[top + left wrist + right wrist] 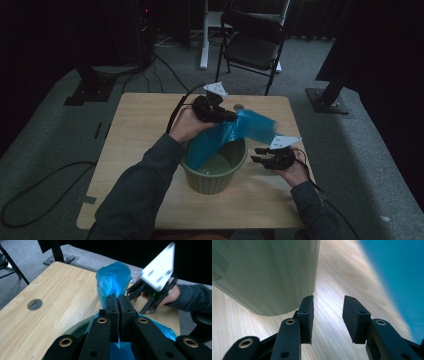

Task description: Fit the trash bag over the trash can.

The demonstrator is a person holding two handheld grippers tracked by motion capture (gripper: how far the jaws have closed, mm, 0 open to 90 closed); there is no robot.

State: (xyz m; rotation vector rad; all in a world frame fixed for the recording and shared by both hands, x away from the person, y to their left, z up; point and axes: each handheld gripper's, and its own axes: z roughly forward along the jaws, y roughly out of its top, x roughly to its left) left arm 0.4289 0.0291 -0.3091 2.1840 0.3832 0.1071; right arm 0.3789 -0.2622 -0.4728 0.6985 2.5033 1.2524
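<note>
A green plastic bin [215, 172] stands near the middle of the wooden table. A blue plastic bag [235, 132] hangs partly inside it and stretches up and to the right. My left gripper [220, 114] is above the bin's far rim, shut on the bag [113, 281], which bulges beyond the pads. My right gripper [259, 154] is just right of the bin, open, with nothing between its fingers. In the right gripper view its jaws [328, 317] stand apart over bare table, the bin's wall [262, 272] at left and the blue bag [397, 270] at right.
The table [145, 130] has a round cable hole [238, 106] near its far edge, also the hole [34, 304] in the left gripper view. A black folding chair [252, 42] stands beyond the table. Cables run across the grey floor at left.
</note>
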